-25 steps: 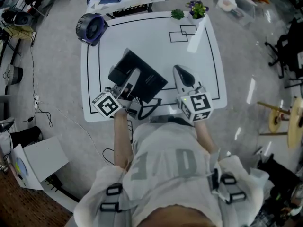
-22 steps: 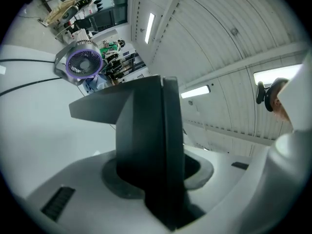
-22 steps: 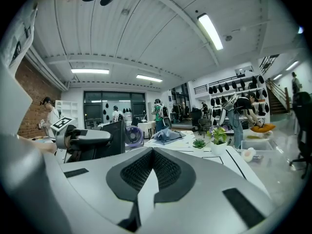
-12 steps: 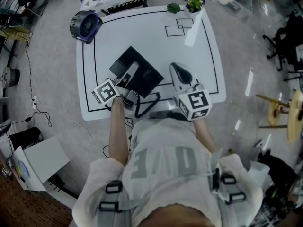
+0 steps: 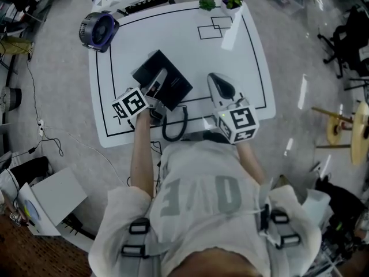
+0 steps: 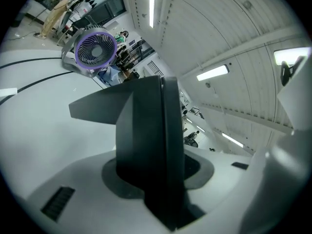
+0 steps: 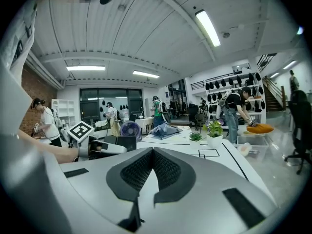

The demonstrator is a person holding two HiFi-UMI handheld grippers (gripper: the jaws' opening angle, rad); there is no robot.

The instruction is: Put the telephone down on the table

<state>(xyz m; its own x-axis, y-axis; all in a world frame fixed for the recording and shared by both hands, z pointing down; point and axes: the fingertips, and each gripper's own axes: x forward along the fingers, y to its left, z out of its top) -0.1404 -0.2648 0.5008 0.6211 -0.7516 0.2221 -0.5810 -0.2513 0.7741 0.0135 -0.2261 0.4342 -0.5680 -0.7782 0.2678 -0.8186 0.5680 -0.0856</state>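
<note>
Two tools. Left tool (image 5: 157,88) pinches black telephone (image 5: 176,88) by its near edge, low over surface (image 5: 230,74), well apart from fan (image 5: 98,29). Right tool (image 5: 216,81) pressed together, empty, farther from fan. Judged: contact unclear; settling and release left.

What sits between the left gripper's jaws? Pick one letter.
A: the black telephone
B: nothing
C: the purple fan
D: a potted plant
A: the left gripper view shows the black telephone clamped between the jaws of the left gripper, while the purple fan stands well behind it.
</note>
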